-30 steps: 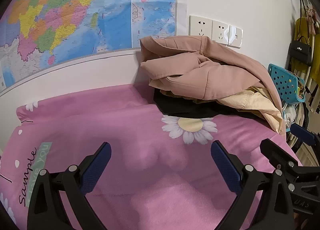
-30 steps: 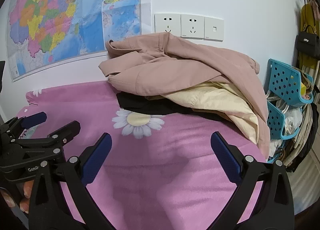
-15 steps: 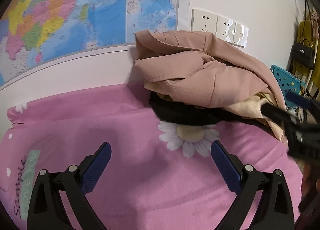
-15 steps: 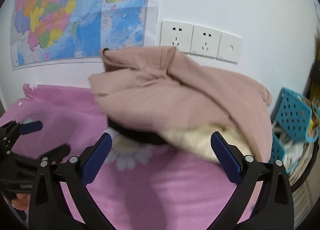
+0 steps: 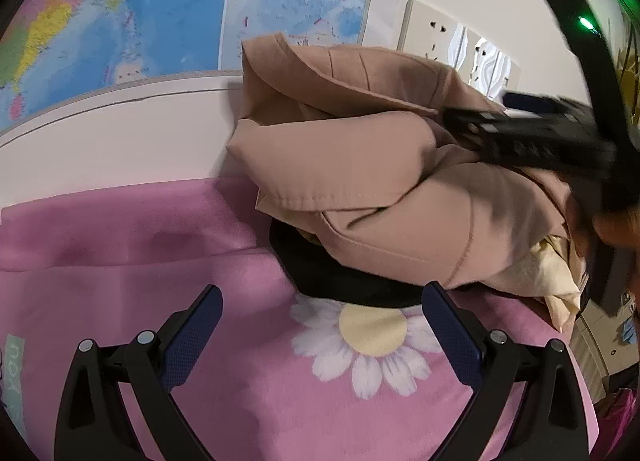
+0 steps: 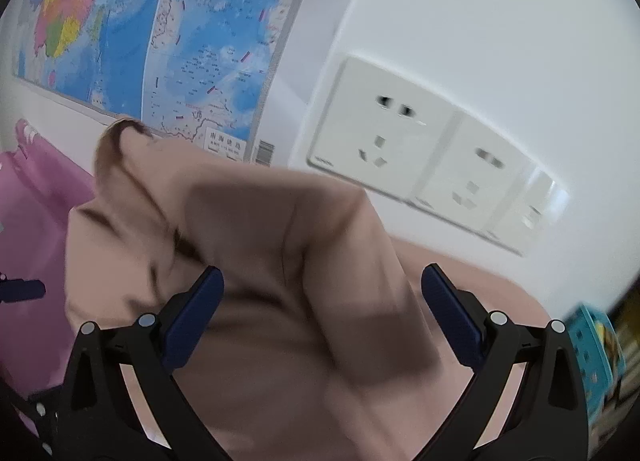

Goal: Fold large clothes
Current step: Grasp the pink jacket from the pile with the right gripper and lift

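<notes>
A crumpled tan jacket (image 5: 360, 165) tops a heap of clothes against the wall, over a black garment (image 5: 340, 281) and a cream one (image 5: 548, 273). The heap lies on a pink blanket (image 5: 120, 261) with a daisy print. My left gripper (image 5: 320, 325) is open and empty, low over the blanket just short of the heap. My right gripper (image 6: 320, 301) is open, right over the top of the tan jacket (image 6: 280, 301), its fingers on either side of a fold. It also shows in the left wrist view (image 5: 520, 133), reaching onto the heap.
A wall map (image 5: 160, 1) and white wall sockets (image 6: 400, 133) are behind the heap. A turquoise perforated basket (image 6: 592, 337) stands to the right of the bed.
Both grippers have moved forward toward the heap. The right one has risen and now hovers over the tan jacket, in front of the left camera.
</notes>
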The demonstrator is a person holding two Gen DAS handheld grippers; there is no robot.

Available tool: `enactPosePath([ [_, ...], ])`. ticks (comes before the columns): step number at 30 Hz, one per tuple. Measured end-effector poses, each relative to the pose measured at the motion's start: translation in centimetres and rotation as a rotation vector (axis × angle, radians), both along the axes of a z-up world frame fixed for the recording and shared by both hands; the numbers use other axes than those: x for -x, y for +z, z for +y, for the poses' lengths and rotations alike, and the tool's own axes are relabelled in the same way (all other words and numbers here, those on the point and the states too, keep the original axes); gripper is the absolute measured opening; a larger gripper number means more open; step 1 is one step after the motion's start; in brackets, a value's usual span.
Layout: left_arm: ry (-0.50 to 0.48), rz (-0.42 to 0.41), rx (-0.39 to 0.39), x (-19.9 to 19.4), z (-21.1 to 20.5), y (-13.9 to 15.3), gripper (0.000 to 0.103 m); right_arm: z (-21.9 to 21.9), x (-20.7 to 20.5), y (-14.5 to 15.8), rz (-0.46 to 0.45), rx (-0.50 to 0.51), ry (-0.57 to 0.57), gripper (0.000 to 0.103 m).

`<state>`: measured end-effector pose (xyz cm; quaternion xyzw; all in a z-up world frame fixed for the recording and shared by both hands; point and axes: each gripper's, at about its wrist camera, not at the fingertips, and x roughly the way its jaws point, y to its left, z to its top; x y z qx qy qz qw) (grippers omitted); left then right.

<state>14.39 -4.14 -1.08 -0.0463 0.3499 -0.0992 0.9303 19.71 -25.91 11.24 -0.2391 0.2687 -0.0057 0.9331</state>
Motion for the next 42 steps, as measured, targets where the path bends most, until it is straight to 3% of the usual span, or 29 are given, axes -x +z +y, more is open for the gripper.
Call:
enactPosePath([
  [7, -0.003, 0.008, 0.023, -1.6, 0.4, -1.0, 0.096, 1.5, -3.9, -1.2, 0.079, 0.064, 0.137, 0.097],
  [10, -0.010, 0.007, 0.018, -2.0, 0.7, -1.3, 0.096, 1.8, -3.5, -1.3, 0.115, 0.083, 0.198, 0.082],
  [11, -0.015, 0.008, 0.024, -2.1, 0.8, -1.4, 0.096, 2.0, -3.1, -1.4, 0.134, 0.097, 0.227, 0.066],
  [12, -0.017, 0.007, 0.032, -2.2, 1.0, -1.4, 0.096, 2.2, -2.7, -1.6, 0.159, 0.111, 0.238, 0.042],
  [15, -0.027, 0.004, 0.048, -2.3, 1.3, -1.4, 0.096, 2.1, -0.5, -1.0, 0.168, 0.127, 0.252, 0.011],
  [18, -0.036, -0.020, 0.046, -2.0, 1.5, -1.5, 0.096, 0.9, 2.6, 1.4, 0.092, 0.004, 0.272, 0.013],
  [19, -0.036, -0.023, 0.050, -2.1, 1.5, -1.4, 0.096, 0.5, 3.5, 2.1, 0.087, -0.045, 0.291, 0.020],
  [20, -0.036, -0.022, 0.052, -2.2, 1.8, -1.4, 0.096, 0.6, 3.9, 2.0, 0.098, -0.050, 0.302, 0.036],
  [21, -0.035, -0.023, 0.056, -2.3, 1.8, -1.4, 0.096, 0.7, 3.8, 1.6, 0.106, -0.025, 0.306, 0.059],
  [22, -0.035, -0.021, 0.057, -2.4, 1.8, -1.4, 0.096, 1.3, 3.7, 0.7, 0.102, 0.029, 0.289, 0.066],
  [23, -0.035, -0.017, 0.053, -2.8, 1.4, -1.7, 0.096, 1.8, 3.2, 0.2, 0.115, 0.063, 0.283, 0.067],
  [26, -0.034, -0.021, 0.046, -2.7, 1.0, -1.8, 0.096, 3.1, 1.6, -1.7, 0.154, 0.123, 0.288, 0.066],
  [28, -0.035, -0.029, 0.036, -2.7, 0.9, -1.7, 0.096, 3.5, 0.8, -2.4, 0.149, 0.127, 0.270, 0.050],
  [30, -0.040, -0.030, 0.045, -3.1, 1.1, -1.8, 0.096, 3.1, 0.8, -2.0, 0.146, 0.094, 0.247, 0.010],
  [33, -0.065, -0.037, 0.066, -2.3, 0.9, -2.0, 0.096, 2.2, 1.6, 1.1, 0.090, -0.009, 0.224, 0.008],
  [37, -0.128, -0.094, 0.091, -0.9, 0.6, -1.2, 0.096, -1.0, 5.9, 7.4, -0.059, -0.136, 0.194, 0.007],
  [42, -0.166, -0.176, 0.062, -0.3, -0.7, -1.1, 0.096, -2.5, 10.1, 12.9, -0.162, -0.252, 0.178, 0.007],
])
